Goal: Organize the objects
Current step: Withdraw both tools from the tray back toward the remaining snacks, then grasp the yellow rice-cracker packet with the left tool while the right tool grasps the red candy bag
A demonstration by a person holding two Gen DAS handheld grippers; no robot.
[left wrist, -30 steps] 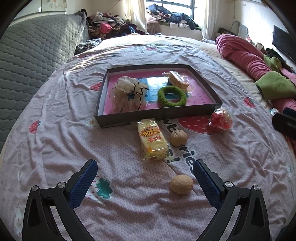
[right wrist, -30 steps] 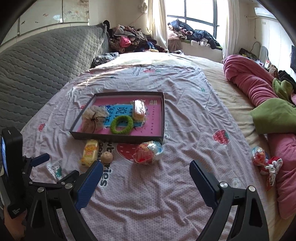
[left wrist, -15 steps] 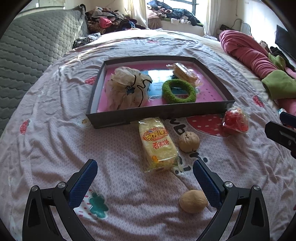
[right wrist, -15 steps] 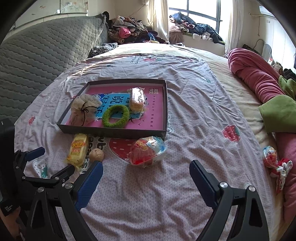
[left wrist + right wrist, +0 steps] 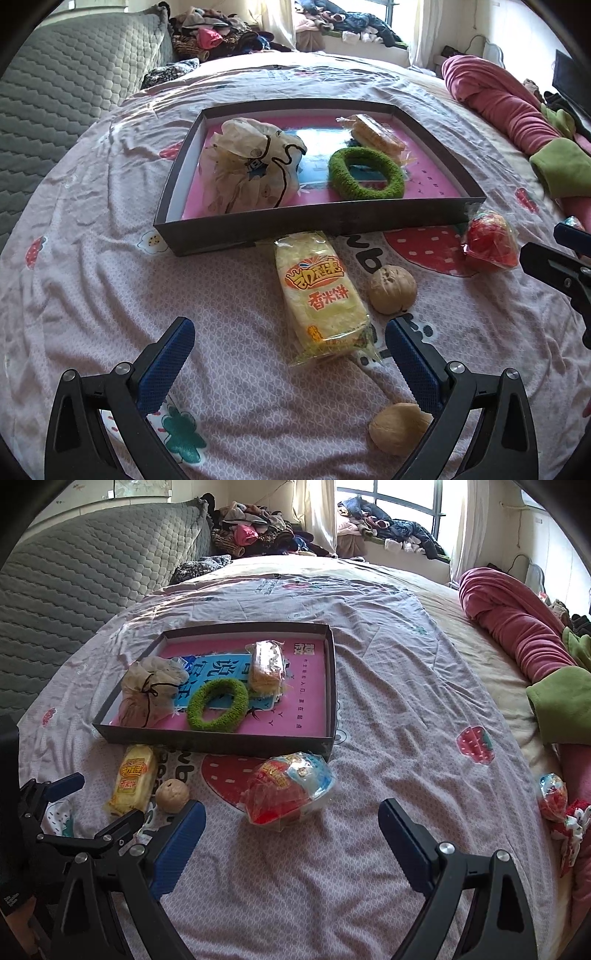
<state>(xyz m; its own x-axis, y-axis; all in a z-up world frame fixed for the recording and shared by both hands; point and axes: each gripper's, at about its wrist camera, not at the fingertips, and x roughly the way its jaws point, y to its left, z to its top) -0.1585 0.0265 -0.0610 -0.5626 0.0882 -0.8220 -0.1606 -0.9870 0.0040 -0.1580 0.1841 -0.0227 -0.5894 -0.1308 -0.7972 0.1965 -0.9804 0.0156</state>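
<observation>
A dark shallow box [image 5: 325, 223] [image 5: 221, 744] with a pink floor lies on the bed, holding a drawstring pouch [image 5: 247, 170], a green ring [image 5: 365, 173] and a wrapped snack [image 5: 376, 134]. In front of it lie a yellow rice-cracker pack [image 5: 319, 295] [image 5: 133, 777], a walnut [image 5: 392, 290] [image 5: 171, 795], a second walnut [image 5: 399, 428] and a red-and-blue candy bag [image 5: 489, 243] [image 5: 291, 784]. My left gripper [image 5: 290, 345] stands open just short of the yellow pack. My right gripper [image 5: 291, 830] stands open just before the candy bag.
The bed carries a pink patterned sheet. A grey quilted headboard [image 5: 74, 579] runs along the left. A rolled pink blanket [image 5: 517, 627] and green cloth [image 5: 561, 701] lie on the right, with more wrapped sweets [image 5: 552, 797] beside them. Piled clothes [image 5: 258, 531] sit at the far end.
Both grippers have moved forward toward the box. The yellow pack and the candy bag now lie closer to the fingertips. Both stay open.
</observation>
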